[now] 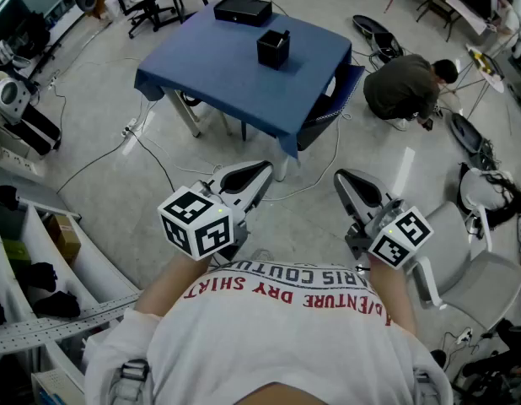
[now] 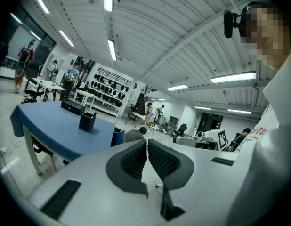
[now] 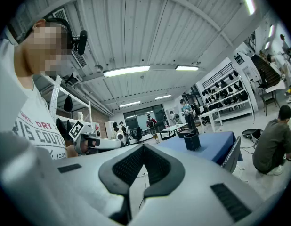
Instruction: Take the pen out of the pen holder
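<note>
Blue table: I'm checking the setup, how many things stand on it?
2: the pen holder near the middle, a flat black box at the far edge. Nothing looks hidden.

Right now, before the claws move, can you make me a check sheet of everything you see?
Surface: blue table, cloth flat.
Job's things: pen holder upright on the table; pen too small to make out.
Clutter: black box at the table's far edge.
Grippers: left claw and right claw both shut, empty, well short of the table.
Cables: cables loose on the floor beside the table.
Surroundings: crouching person right of the table; shelves at left.
</note>
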`<state>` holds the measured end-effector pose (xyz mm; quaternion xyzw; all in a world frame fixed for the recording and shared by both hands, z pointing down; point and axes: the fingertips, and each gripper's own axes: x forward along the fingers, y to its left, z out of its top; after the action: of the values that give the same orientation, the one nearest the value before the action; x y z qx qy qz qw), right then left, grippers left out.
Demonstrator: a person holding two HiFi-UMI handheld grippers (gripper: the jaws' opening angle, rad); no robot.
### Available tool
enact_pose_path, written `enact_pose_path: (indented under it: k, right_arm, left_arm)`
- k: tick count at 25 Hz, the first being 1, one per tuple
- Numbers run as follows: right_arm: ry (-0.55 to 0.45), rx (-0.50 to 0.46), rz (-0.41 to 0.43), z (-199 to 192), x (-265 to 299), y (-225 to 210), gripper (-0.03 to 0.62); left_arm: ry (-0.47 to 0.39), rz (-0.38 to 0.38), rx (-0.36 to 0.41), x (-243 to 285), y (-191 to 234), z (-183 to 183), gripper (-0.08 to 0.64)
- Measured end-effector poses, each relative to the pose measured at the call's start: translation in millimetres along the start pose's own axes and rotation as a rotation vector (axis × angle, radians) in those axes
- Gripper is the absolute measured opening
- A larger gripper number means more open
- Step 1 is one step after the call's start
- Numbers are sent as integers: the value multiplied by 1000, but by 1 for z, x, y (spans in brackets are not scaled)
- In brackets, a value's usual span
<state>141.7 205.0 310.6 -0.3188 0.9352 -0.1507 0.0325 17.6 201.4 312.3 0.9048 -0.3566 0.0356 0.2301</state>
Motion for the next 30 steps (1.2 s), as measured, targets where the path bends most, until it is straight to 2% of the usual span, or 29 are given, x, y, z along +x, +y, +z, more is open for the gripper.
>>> enact_pose_path:
  k: [3,10,11,12,13,16,22,30]
  right_arm:
    - [10,-5,-8,-3,12,0,23]
    - [3,14,-49,-6,35,-3,43]
    - [11,5,-49,-7,41,-2,109]
    - [18,-8,-55,-8,47,-2,206]
    - [24,-23,-66,-9,53,-2,256]
    - [29,-67,-97,-10,67,-4,300]
    - [5,-103,-134,-4,86,-7,344]
    - [12,-93,-146,-14,101,-16,353]
  left_arm:
    - [-12,14,18,-4,10,5,32]
    - [-17,12,2,-13,34,3,32]
    - [-18,12,-1,-15,39,4,32]
    - [-20,11,-2,-17,44,5,32]
    - [-21,13,-4,-19,49,6,32]
    - [-31,24,-8,-25,64,10,32]
    - [-49,37,4,-40,85,17,32]
    - [-47,64,-16,-47,104,8,32]
